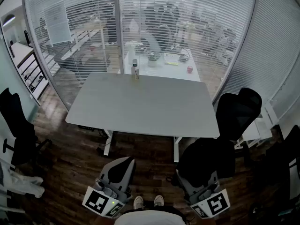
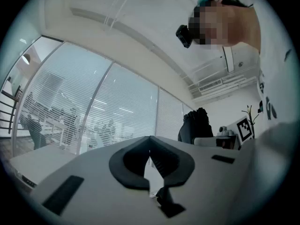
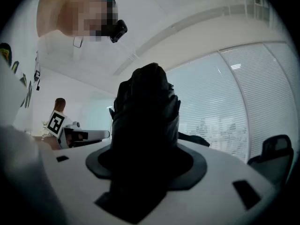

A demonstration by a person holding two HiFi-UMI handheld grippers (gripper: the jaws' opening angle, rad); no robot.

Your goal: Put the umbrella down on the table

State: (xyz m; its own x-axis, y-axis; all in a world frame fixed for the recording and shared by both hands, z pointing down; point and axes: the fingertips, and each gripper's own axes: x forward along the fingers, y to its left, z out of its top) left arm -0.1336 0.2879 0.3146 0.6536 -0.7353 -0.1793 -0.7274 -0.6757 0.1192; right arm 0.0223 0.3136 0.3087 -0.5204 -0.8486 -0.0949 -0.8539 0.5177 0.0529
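The right gripper (image 1: 201,178) is clamped on the folded black umbrella (image 1: 207,158), which is in the air before the near right corner of the table (image 1: 140,108). The left gripper (image 1: 118,170) has its jaws together, with nothing between them. A bottle (image 1: 135,69) stands at the far edge.

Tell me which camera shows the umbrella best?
The right gripper view: the umbrella fills its middle, clamped between the jaws. The head view shows only a dark lump at lower right. The left gripper view misses it.

Black folded umbrella (image 3: 146,121) in right gripper (image 1: 203,179)
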